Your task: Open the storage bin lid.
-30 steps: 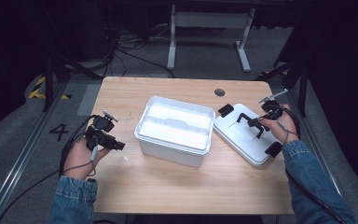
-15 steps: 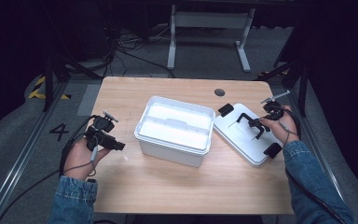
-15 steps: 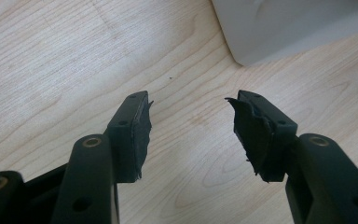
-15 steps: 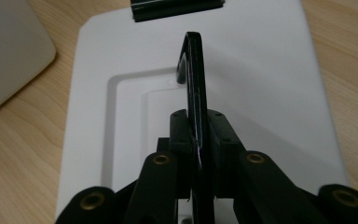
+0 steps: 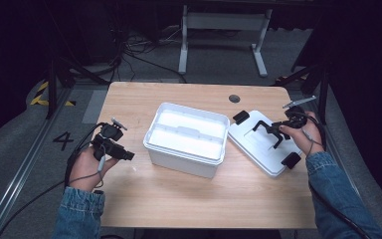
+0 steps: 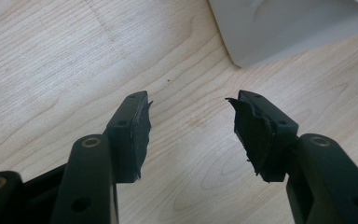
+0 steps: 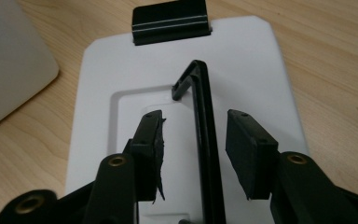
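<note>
White lid (image 7: 242,60), flat on table, black handle (image 7: 204,140) upright between just-opened right hand-held gripper (image 7: 193,140); left hand-held gripper (image 6: 189,121) open.

The open white plastic bin (image 5: 186,139) blocks the wooden table's (image 5: 179,199) middle. Its flat white lid (image 5: 258,144), with a raised black handle (image 7: 201,140), fills the right side; the left and near edge lie bare.

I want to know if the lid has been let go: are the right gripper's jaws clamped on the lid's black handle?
No: the right gripper straddles the handle of the lid, jaws having just been opening, with gaps either side.
</note>
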Demonstrator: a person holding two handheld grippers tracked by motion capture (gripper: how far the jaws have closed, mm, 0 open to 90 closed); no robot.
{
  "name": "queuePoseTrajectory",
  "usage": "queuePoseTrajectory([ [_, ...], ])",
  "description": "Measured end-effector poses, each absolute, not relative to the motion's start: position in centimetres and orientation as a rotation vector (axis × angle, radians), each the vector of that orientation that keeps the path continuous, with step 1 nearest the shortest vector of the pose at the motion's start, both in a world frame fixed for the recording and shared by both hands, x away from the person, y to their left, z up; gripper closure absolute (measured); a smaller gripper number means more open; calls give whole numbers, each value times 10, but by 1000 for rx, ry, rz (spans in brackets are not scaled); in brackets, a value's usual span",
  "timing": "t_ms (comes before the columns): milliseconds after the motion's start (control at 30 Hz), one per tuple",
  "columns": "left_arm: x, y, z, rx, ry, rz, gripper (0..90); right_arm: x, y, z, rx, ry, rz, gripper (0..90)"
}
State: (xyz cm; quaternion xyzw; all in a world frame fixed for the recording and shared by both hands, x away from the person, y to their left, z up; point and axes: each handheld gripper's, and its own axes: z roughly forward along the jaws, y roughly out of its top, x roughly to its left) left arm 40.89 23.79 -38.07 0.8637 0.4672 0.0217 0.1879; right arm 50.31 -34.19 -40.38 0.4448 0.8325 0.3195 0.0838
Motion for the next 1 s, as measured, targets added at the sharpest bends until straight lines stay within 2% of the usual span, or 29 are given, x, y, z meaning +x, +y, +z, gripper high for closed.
queuePoseTrajectory([
  [633,409,235,-384,2437,1323,55,459,447,-320,-357,1123,2505,1099,541],
  [1000,410,233,-383,2437,1320,56,459,409,-305,-351,1031,2564,1162,541],
])
